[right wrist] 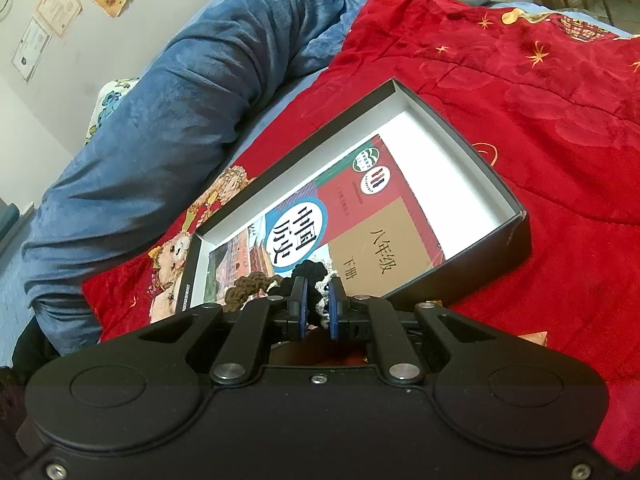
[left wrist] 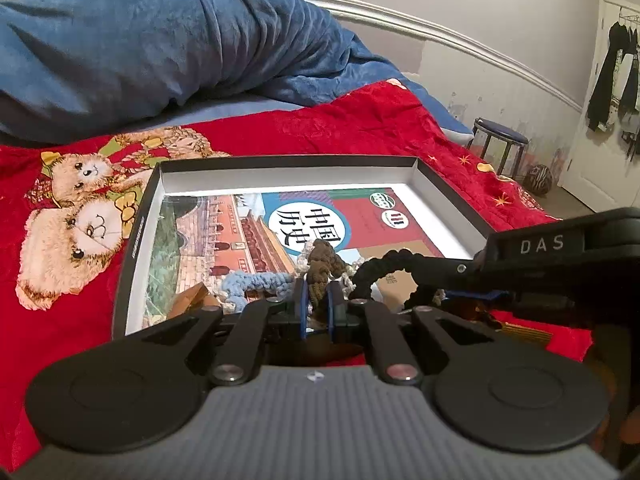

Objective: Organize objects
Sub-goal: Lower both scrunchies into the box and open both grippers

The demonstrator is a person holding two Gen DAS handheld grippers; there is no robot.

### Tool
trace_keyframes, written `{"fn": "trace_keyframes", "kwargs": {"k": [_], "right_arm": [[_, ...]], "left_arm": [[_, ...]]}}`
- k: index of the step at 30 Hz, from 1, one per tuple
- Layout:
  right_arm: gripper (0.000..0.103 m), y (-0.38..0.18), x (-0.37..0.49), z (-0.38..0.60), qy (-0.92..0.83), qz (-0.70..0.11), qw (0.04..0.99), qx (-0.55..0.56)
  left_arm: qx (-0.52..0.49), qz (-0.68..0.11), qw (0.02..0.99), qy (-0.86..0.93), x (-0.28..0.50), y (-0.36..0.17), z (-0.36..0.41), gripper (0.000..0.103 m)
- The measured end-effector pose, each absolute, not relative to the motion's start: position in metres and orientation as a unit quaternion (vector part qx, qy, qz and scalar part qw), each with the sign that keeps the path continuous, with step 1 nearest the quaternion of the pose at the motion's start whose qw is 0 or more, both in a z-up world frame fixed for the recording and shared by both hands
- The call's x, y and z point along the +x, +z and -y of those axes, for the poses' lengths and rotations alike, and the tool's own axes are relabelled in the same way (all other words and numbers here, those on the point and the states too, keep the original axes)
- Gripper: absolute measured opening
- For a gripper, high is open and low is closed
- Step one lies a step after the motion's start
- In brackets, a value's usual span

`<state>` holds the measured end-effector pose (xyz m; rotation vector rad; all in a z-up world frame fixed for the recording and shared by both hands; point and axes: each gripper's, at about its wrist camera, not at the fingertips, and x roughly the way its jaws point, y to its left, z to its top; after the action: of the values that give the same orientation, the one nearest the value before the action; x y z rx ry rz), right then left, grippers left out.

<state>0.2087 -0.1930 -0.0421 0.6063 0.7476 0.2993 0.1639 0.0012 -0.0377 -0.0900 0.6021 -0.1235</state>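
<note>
A black-walled box [left wrist: 140, 216] with a white inside lies on the bed and holds a history textbook [left wrist: 256, 224]. On the book's near end lies a heap of knitted hair ties. My left gripper [left wrist: 318, 300] is shut on a brown hair tie [left wrist: 322, 264] that stands up between its blue pads. A light blue tie [left wrist: 256, 282] lies just left of it. My right gripper [left wrist: 420, 280] comes in from the right, shut on a black hair tie [left wrist: 384, 264] that arcs toward the brown one. In the right wrist view the black tie [right wrist: 310, 274] sits at the right gripper's [right wrist: 318, 300] tips, the brown tie [right wrist: 244, 288] to its left.
The box [right wrist: 496, 184] rests on a red blanket [left wrist: 360, 128] printed with teddy bears [left wrist: 76, 232]. A rolled blue duvet [left wrist: 160, 48] lies behind it along the wall. A blue stool [left wrist: 500, 140] and a ball [left wrist: 538, 178] stand on the floor past the bed's right edge.
</note>
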Motion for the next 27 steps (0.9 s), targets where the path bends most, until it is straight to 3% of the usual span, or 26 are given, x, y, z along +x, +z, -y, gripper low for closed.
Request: {"fn": "trace_keyframes", "kwargs": {"k": [17,18,22,24,27], "right_arm": [[0.011,-0.044,0.213,0.195,0.138,-0.37,0.867,0.303],[0.012,-0.044,0.213,0.195,0.137,-0.37,0.867,0.305],[0.012,-0.044,0.212,0.194,0.135,-0.372,0.866,0.306],[0.012,-0.044,0.21,0.195,0.136,-0.37,0.865,0.311],[0.012,-0.041,0.206,0.199,0.132,-0.371,0.86,0.326]], "left_arm": [[-0.038,-0.301,0.952,-0.036,0.169,-0.047,0.002,0.018],[-0.04,-0.302,0.952,-0.033,0.169,-0.048,0.001,0.033],[-0.05,-0.3,0.952,-0.02,0.166,-0.049,-0.005,0.047],[-0.055,-0.297,0.953,-0.007,0.162,-0.048,-0.009,0.059],[-0.08,-0.293,0.953,0.01,0.152,-0.045,-0.017,0.065]]}}
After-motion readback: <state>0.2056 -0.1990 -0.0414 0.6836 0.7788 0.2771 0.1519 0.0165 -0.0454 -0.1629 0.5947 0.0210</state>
